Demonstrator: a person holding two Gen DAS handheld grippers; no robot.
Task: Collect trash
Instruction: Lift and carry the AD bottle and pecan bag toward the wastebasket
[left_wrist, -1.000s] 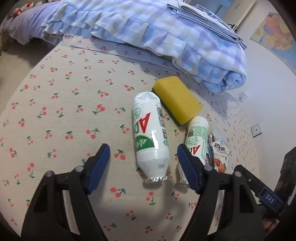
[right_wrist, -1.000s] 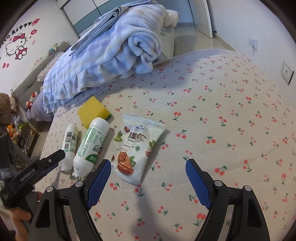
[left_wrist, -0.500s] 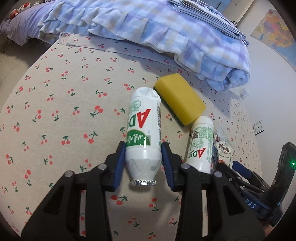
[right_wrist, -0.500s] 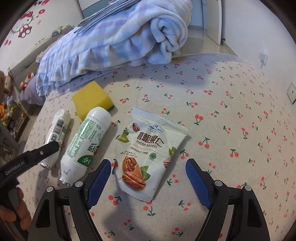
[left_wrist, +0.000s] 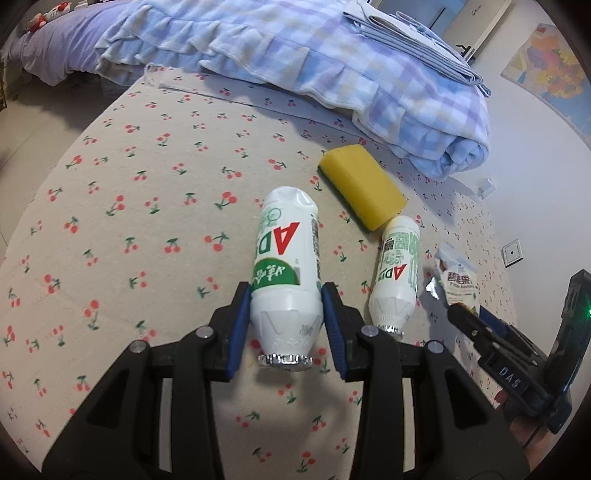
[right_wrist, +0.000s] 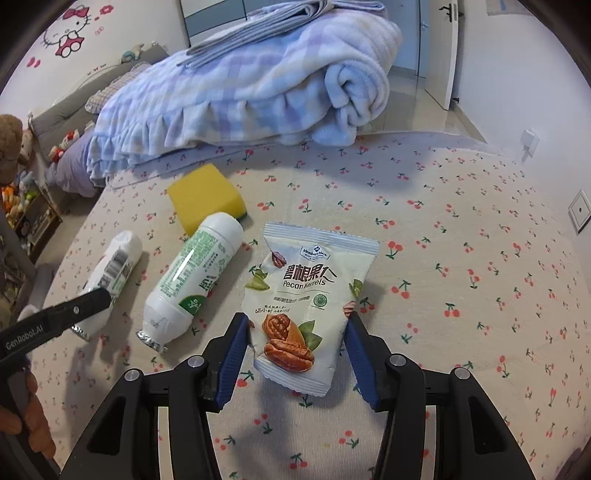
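Between the left gripper (left_wrist: 286, 325) pads, a light bottle (left_wrist: 286, 273) is being clamped.
Right gripper (right_wrist: 295, 354) is closing on a crinkly, soft snack bag's (right_wrist: 306, 299) lower edges.

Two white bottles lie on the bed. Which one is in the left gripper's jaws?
The dented bottle, farther from the snack bag. The left gripper is clamped on its lower body; the other bottle lies free below the sponge.

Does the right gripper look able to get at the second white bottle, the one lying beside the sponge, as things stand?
Probably not right away. The right gripper has just been closing around the pecan packet, which fills its fingers. The second bottle lies uncovered just beside it on the bedsheet, so the way is otherwise free.
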